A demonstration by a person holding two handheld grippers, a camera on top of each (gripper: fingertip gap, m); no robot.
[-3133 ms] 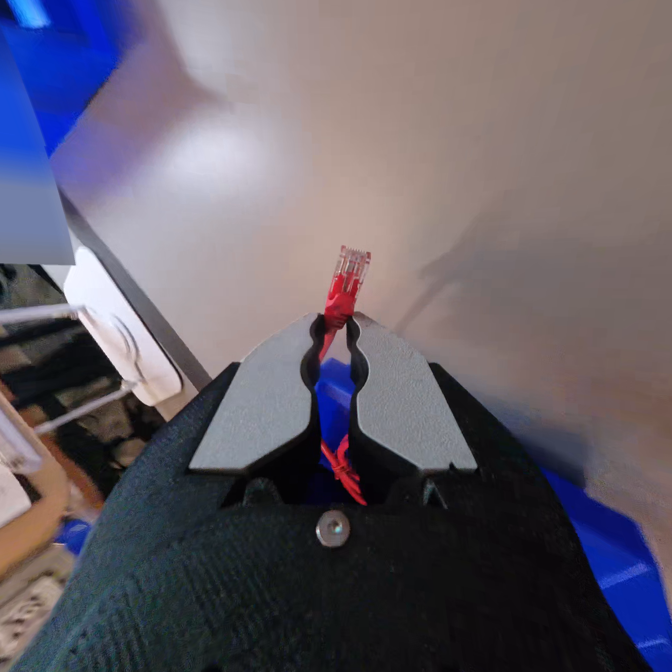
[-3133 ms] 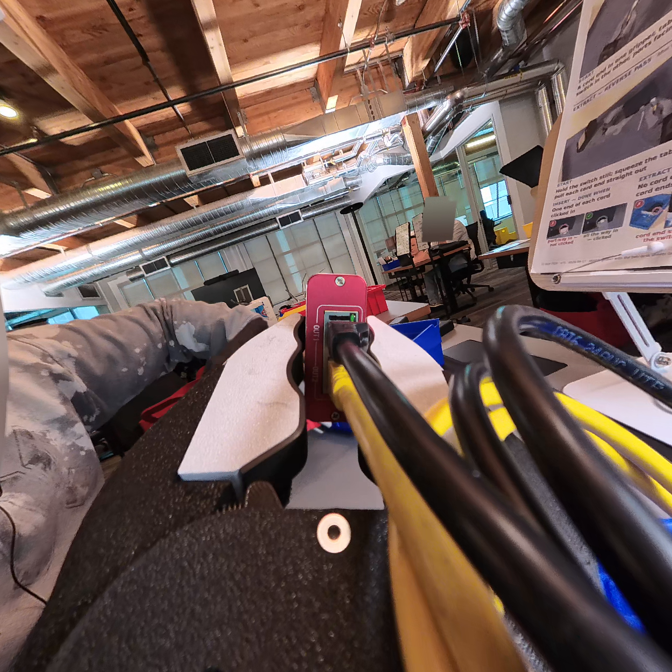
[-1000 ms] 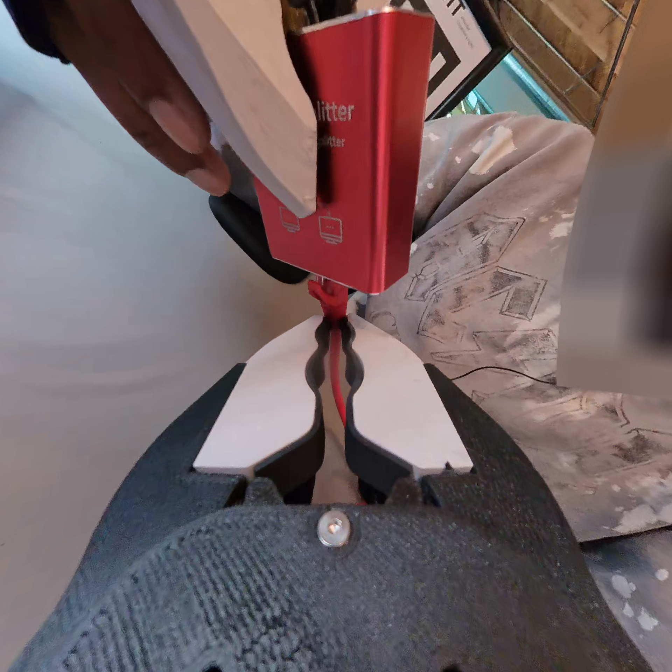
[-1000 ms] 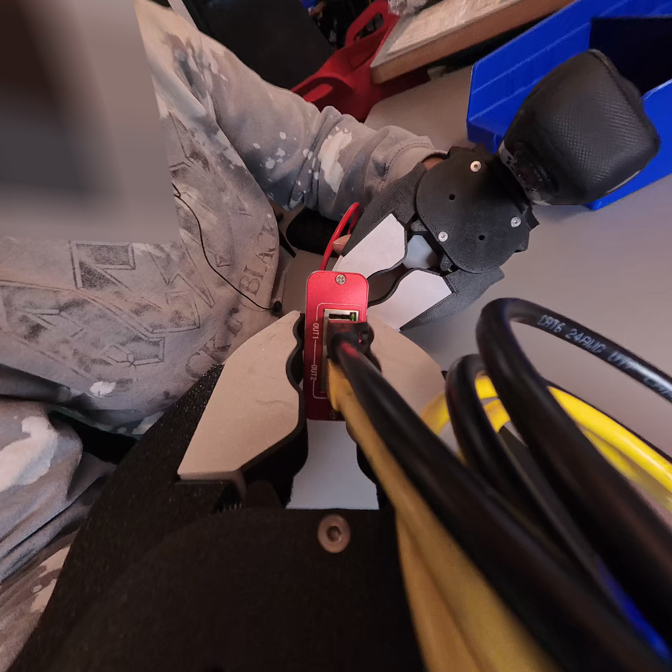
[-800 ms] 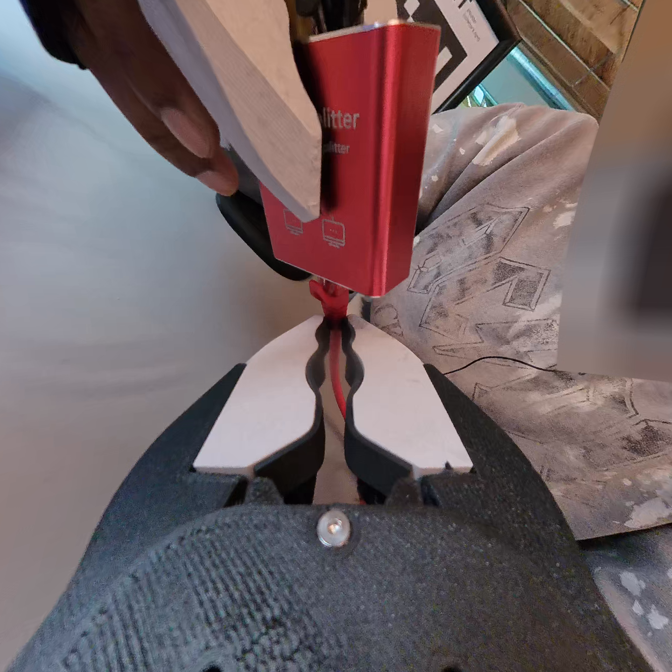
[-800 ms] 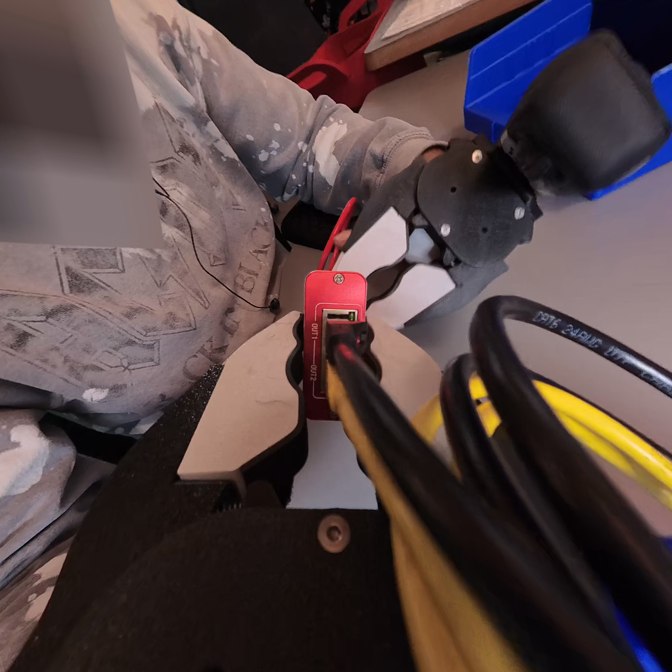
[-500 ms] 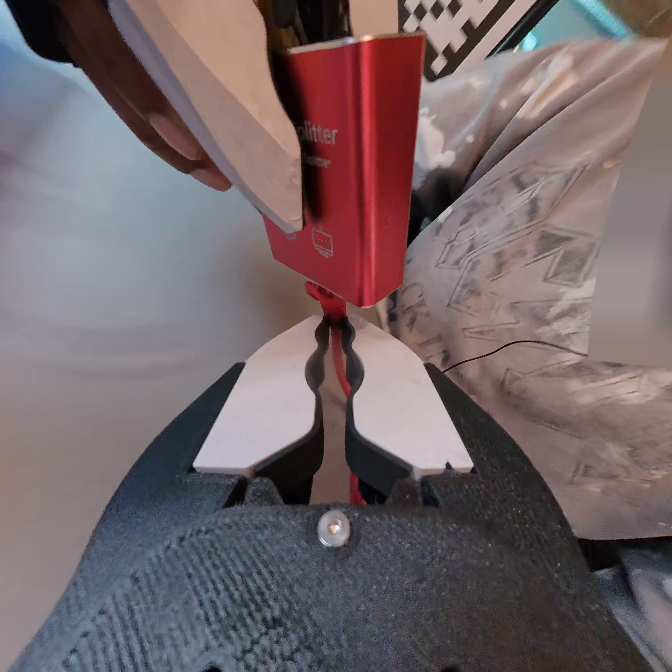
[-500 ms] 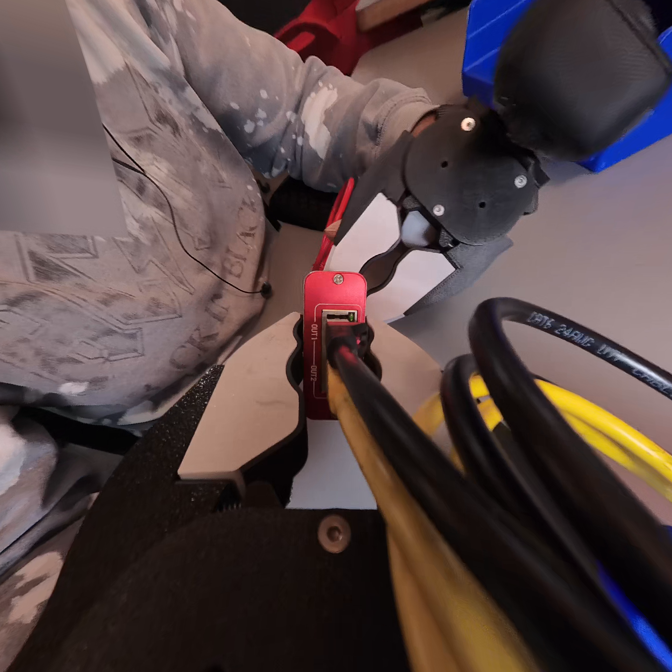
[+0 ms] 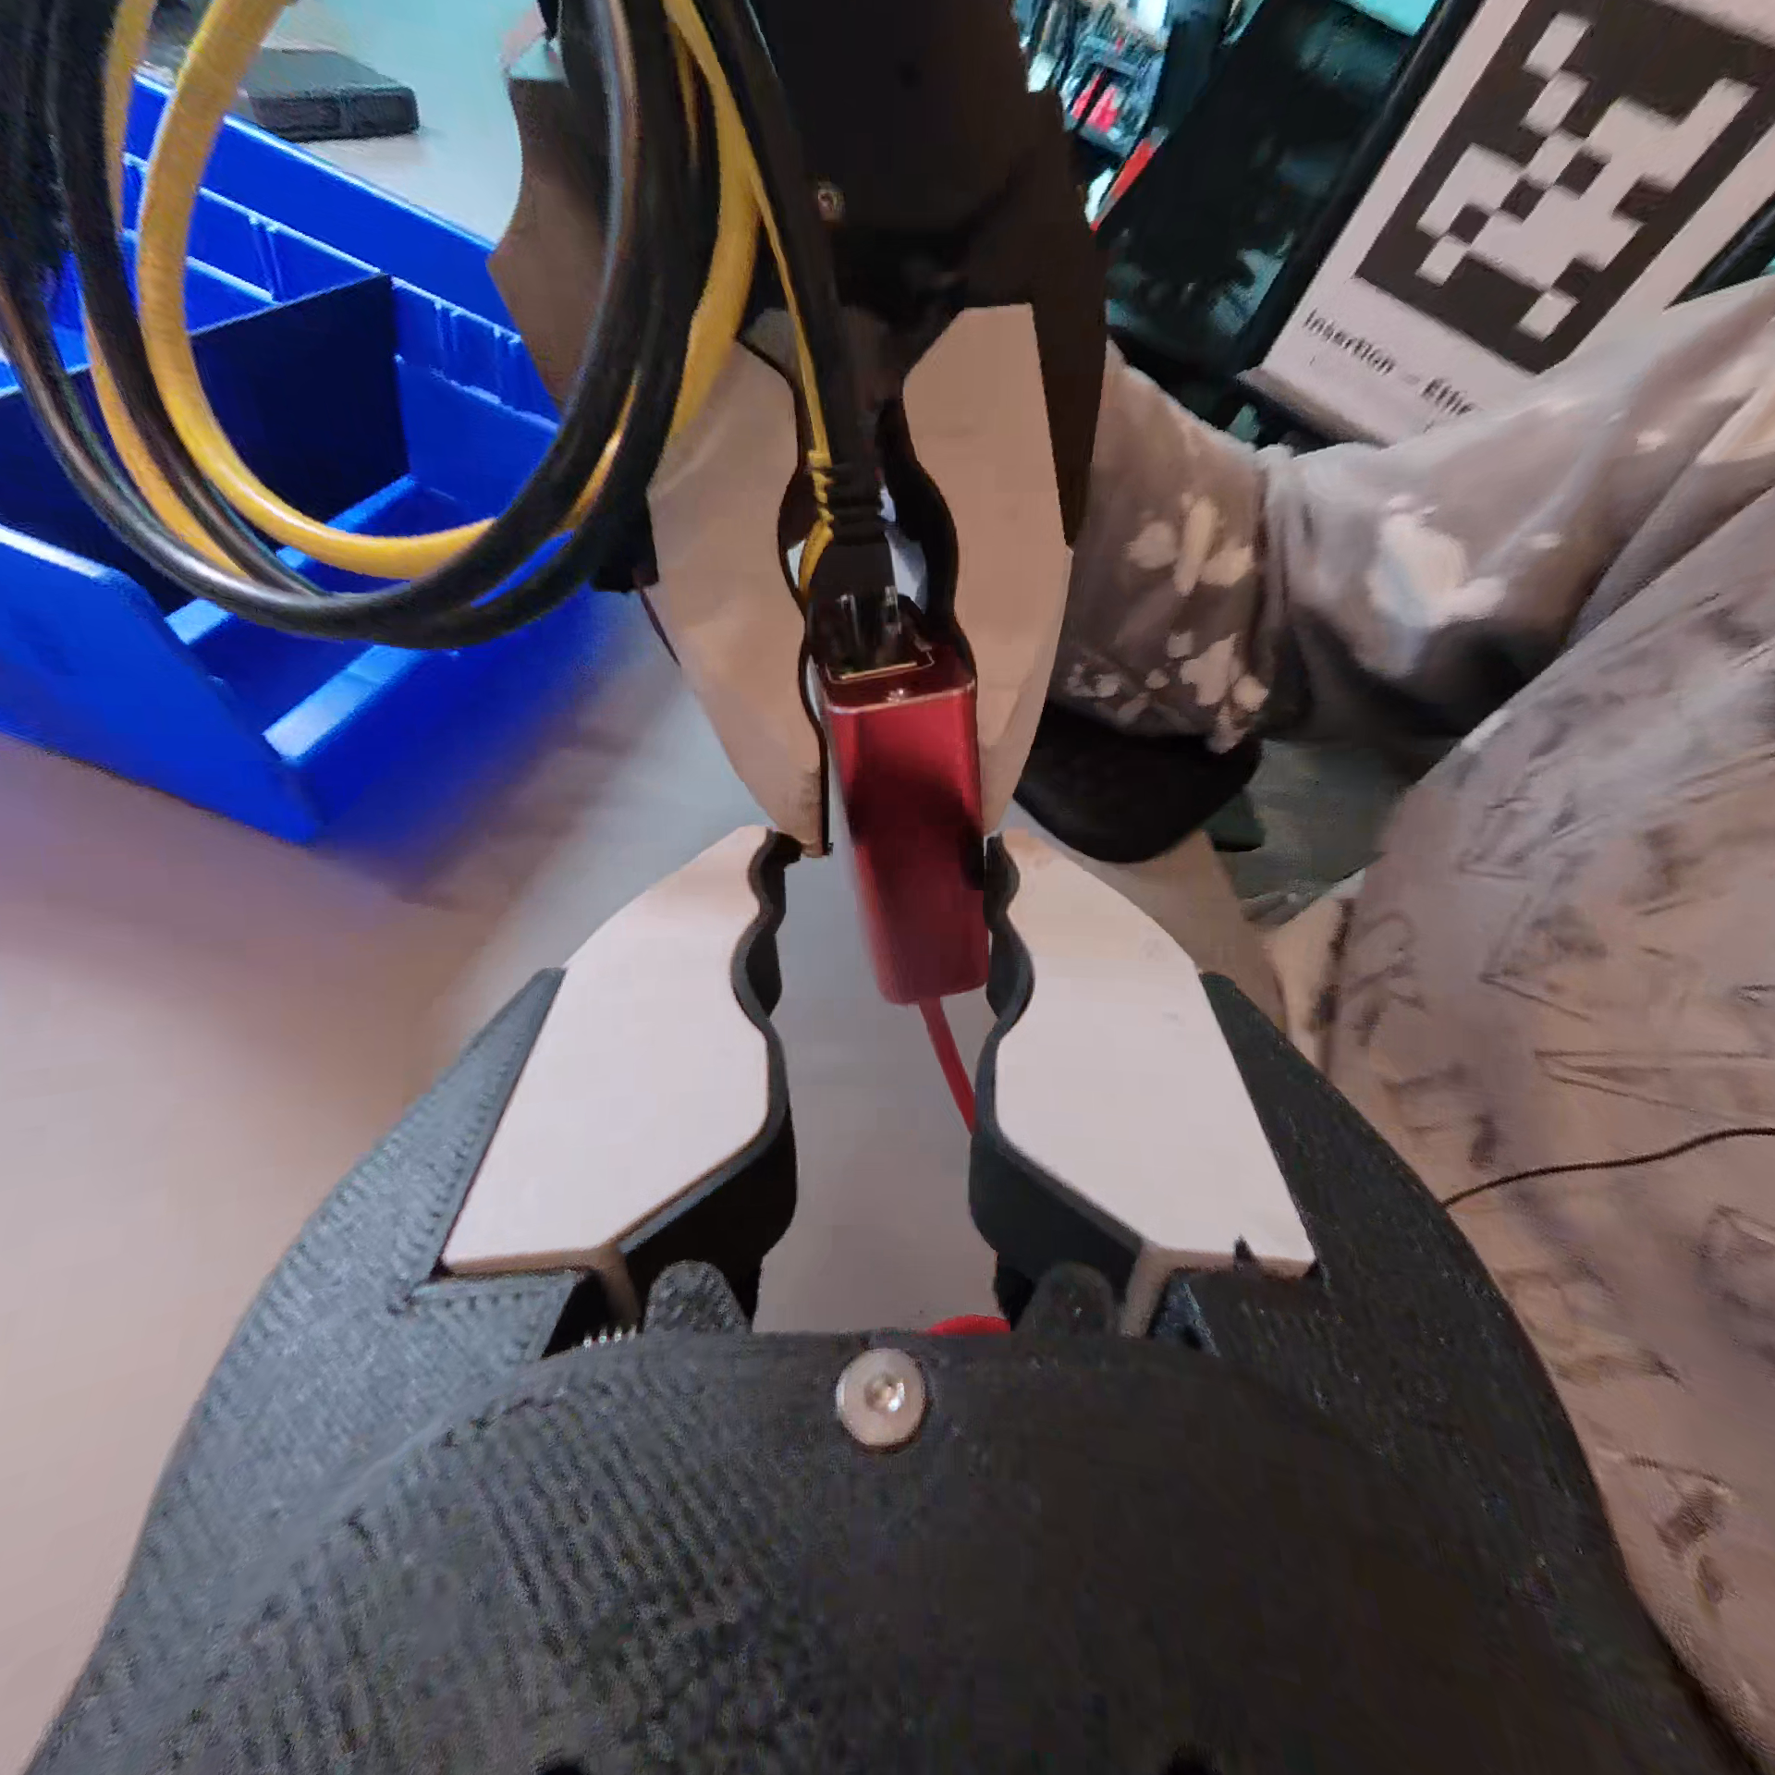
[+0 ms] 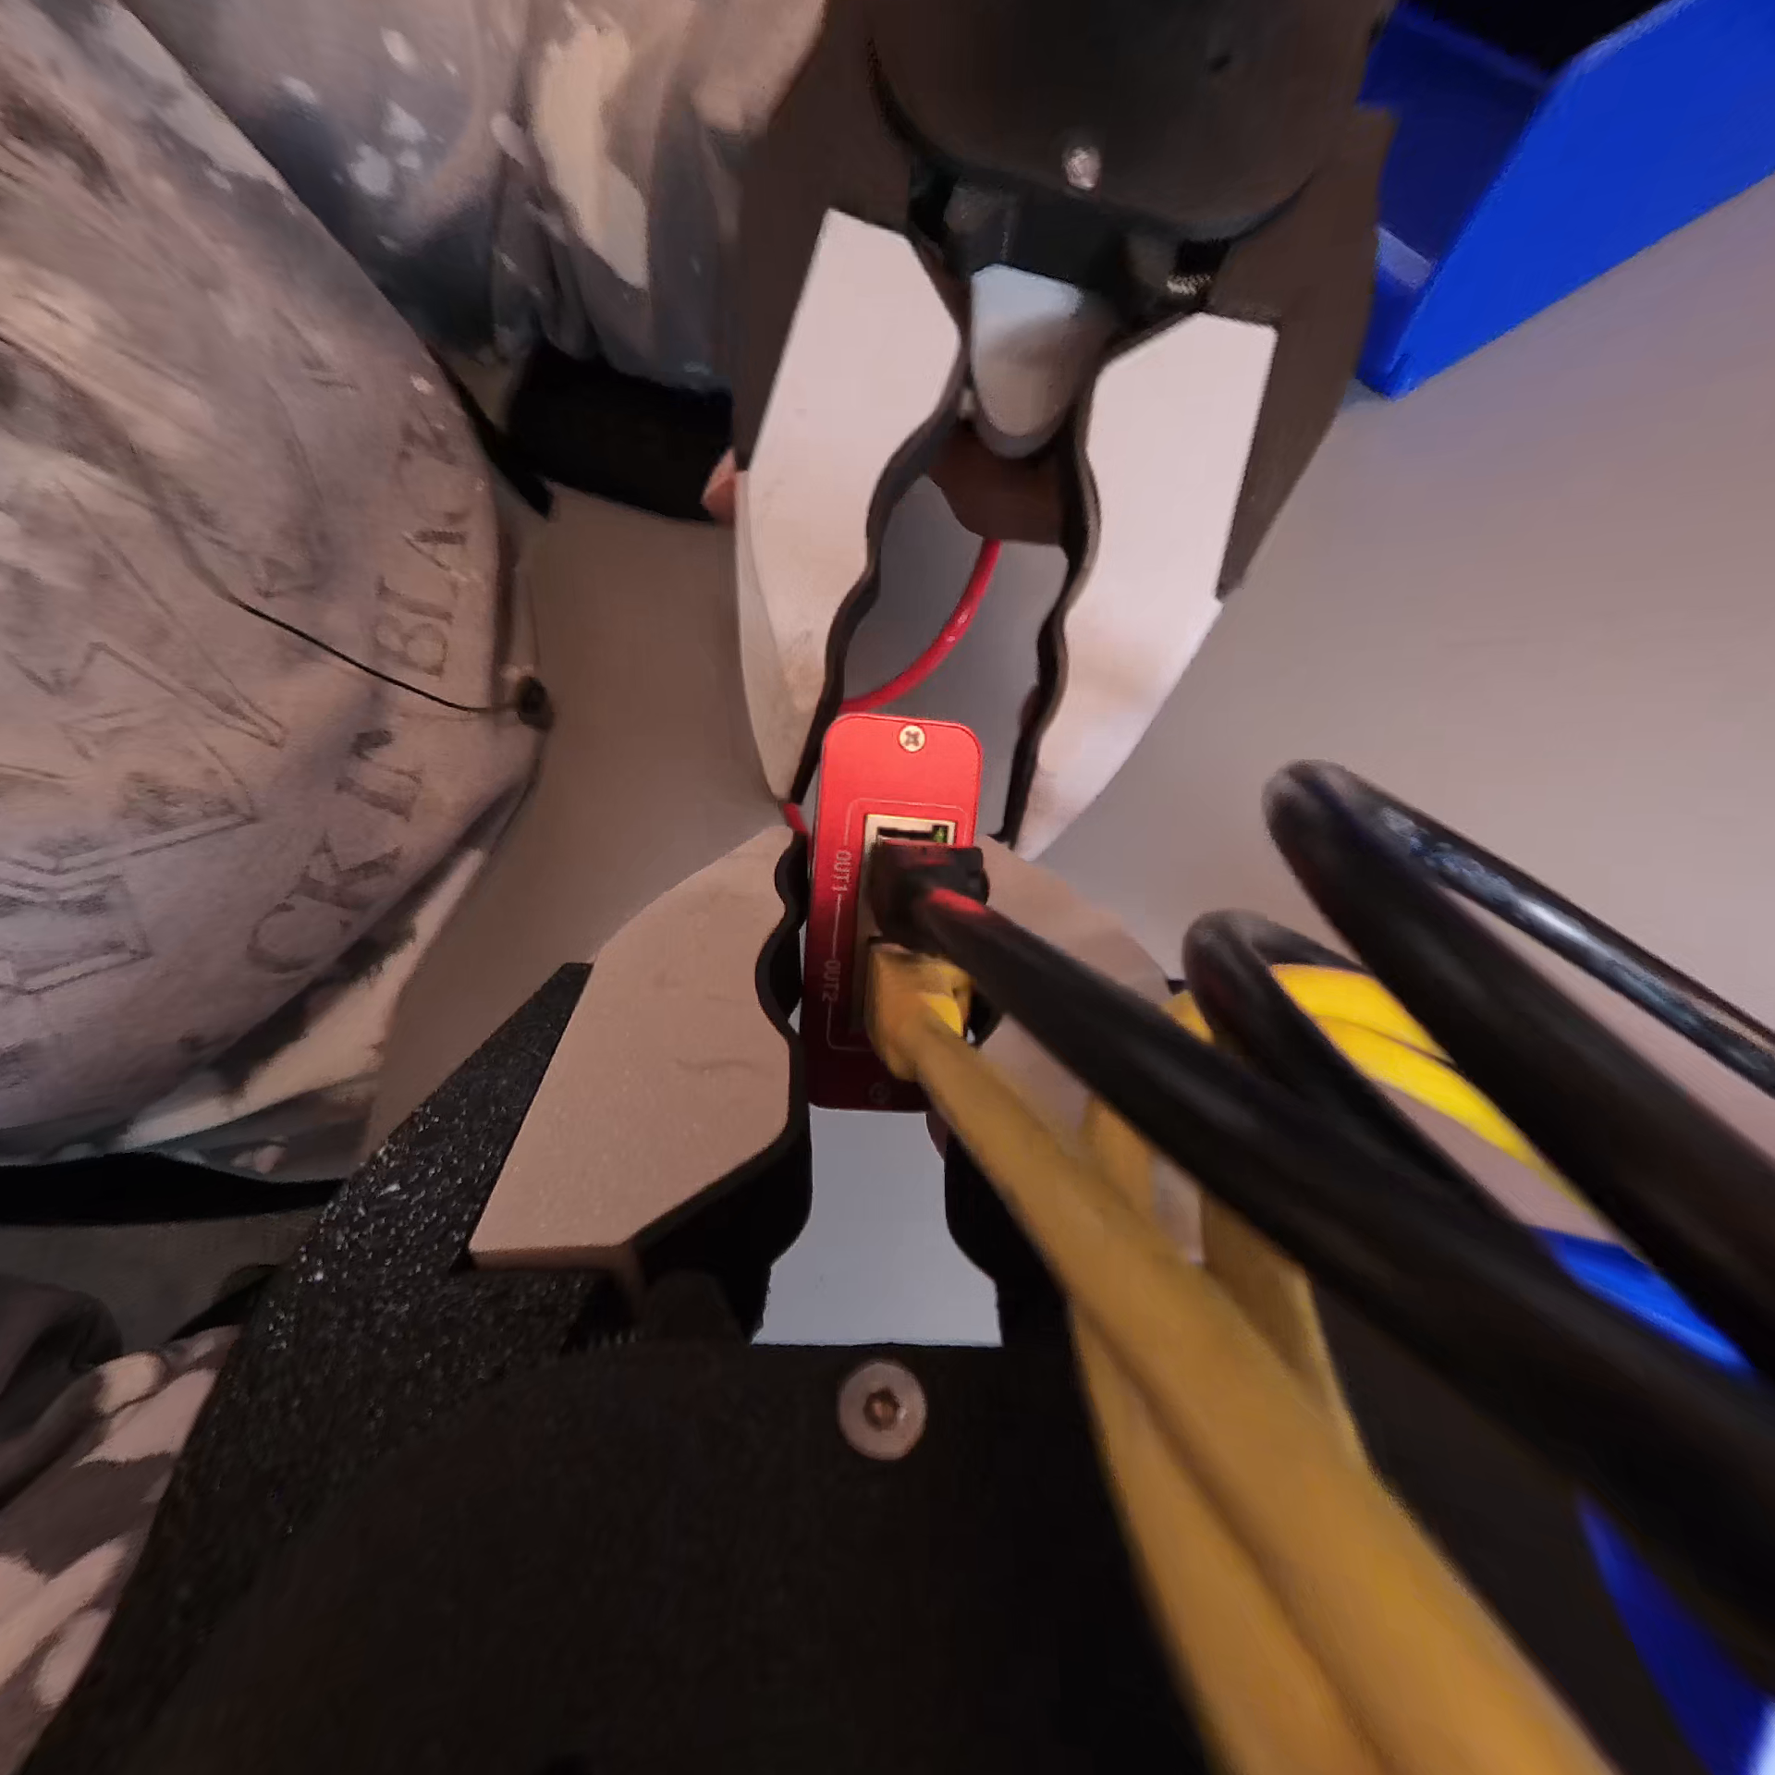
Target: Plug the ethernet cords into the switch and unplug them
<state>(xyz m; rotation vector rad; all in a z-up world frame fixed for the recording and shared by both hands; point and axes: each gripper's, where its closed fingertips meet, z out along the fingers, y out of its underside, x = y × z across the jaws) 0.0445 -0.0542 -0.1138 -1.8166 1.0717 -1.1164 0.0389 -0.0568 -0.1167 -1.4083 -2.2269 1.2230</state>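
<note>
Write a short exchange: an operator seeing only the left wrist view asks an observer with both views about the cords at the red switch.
Operator: I see the black cord plugged into the switch. Is the yellow cord plugged in too?
Observer: Yes, it sits in the second port, right beside the black cord's.
Operator: Any lights showing?
Observer: A green light glows at the corner of the black cord's port.
</note>
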